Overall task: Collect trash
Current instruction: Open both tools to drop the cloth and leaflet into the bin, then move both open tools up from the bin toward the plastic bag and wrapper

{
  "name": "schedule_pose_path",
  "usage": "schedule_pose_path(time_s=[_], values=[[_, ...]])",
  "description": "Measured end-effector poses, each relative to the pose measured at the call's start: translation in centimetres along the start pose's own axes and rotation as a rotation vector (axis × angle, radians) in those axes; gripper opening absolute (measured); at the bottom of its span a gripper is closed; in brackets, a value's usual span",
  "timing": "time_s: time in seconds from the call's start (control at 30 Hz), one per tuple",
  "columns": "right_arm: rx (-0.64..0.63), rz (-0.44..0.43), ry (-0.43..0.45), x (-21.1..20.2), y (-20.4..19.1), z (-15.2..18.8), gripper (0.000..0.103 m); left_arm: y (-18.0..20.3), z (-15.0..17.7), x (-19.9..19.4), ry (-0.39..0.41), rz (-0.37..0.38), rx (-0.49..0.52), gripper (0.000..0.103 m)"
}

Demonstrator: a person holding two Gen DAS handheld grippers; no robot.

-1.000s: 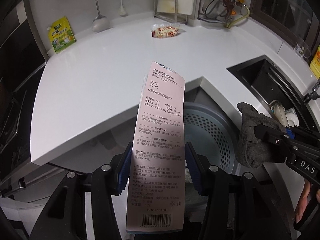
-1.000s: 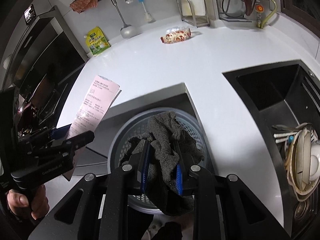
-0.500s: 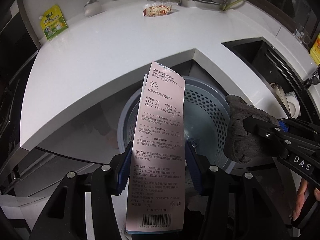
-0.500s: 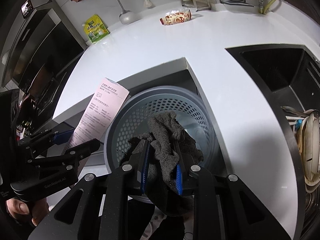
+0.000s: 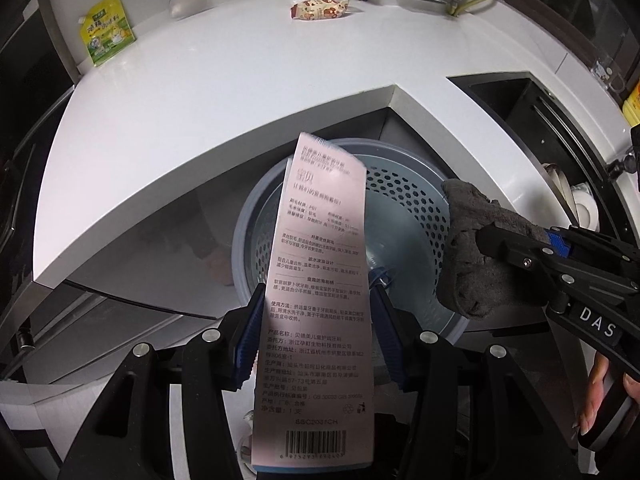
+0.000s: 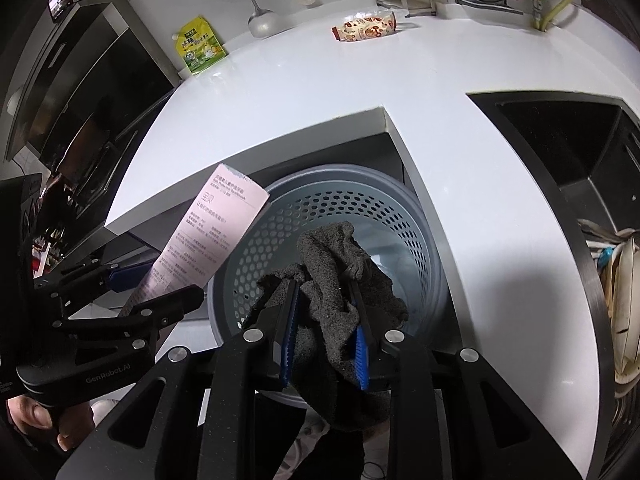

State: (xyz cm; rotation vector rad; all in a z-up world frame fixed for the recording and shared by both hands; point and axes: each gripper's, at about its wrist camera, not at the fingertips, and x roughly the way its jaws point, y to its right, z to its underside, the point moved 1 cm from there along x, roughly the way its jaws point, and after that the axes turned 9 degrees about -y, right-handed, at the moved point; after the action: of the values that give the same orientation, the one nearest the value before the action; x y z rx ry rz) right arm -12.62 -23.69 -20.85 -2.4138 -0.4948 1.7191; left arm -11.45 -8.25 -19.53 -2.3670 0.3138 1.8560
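1. Left gripper (image 5: 316,344): jaws closed on the lower part of a long pink printed card package with a barcode (image 5: 320,300). The long axis of the package runs forward along the fingers, and its far end reaches over the near rim of the bin.
2. Right gripper (image 6: 326,344): jaws clamped on a crumpled dark grey cloth (image 6: 336,280), which bulges above the blue pads and hangs below them.
3. Grey-blue round perforated plastic waste bin (image 6: 400,216): it stands on the floor in the notch of the worktop, directly ahead of and below both grippers. In the right wrist view the cloth lies over the open mouth; in the left wrist view the package tip overlaps the left rim. The right load appears the more central, so a release there would likely land inside; the package may need a little more forward travel.
4. White L-shaped worktop (image 5: 240,92): beyond the bin.
5. Far edge of the worktop: a red-and-white snack wrapper (image 5: 320,7) and a yellow-green pouch (image 5: 106,28), both well apart from either gripper; probably the remaining trash.
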Motion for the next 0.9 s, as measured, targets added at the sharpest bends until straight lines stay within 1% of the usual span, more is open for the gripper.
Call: schedule_pose_path(time_s=[0.07, 0.1, 0.13, 0.3, 0.43, 0.53, 0.6, 0.67, 0.8, 0.9], values=[[0.0, -0.003, 0.015, -0.4, 0.0, -0.1, 0.036, -0.2, 0.0, -0.1, 0.003, 0.001, -0.01, 0.055], [0.001, -0.001, 0.022, -0.5, 0.0, -0.1, 0.041, -0.4, 0.0, -0.2, 0.006, -0.003, -0.016, 0.061], [0.002, 0.001, 0.031, -0.7, 0.0, -0.1, 0.047, -0.5, 0.0, -0.3, 0.01, -0.005, -0.023, 0.065], [0.013, 0.008, 0.04, -1.2, 0.3, 0.0, 0.048, -0.9, -0.1, -0.5, 0.011, -0.005, -0.038, 0.066], [0.026, 0.007, 0.035, -1.2, 0.5, 0.3, 0.052, -1.1, -0.1, -0.7, 0.016, -0.011, -0.046, 0.068], [0.029, 0.005, 0.03, -1.1, 0.5, 0.6, 0.052, -1.4, -0.2, -0.9, 0.023, -0.017, -0.051, 0.069], [0.032, 0.006, 0.029, -1.2, 0.6, 0.6, 0.052, -1.5, -0.4, -1.3, 0.033, -0.023, -0.054, 0.071], [0.037, 0.009, 0.034, -1.4, 0.6, 0.5, 0.055, -1.8, -0.7, -1.8, 0.05, -0.031, -0.057, 0.075], [0.046, 0.015, 0.073, -2.6, 0.7, -0.4, 0.06, -2.6, -1.5, -3.0, 0.089, -0.05, -0.062, 0.078], [0.058, 0.02, 0.105, -3.4, 0.7, -1.2, 0.065, -3.4, -2.2, -4.0, 0.117, -0.06, -0.07, 0.083]])
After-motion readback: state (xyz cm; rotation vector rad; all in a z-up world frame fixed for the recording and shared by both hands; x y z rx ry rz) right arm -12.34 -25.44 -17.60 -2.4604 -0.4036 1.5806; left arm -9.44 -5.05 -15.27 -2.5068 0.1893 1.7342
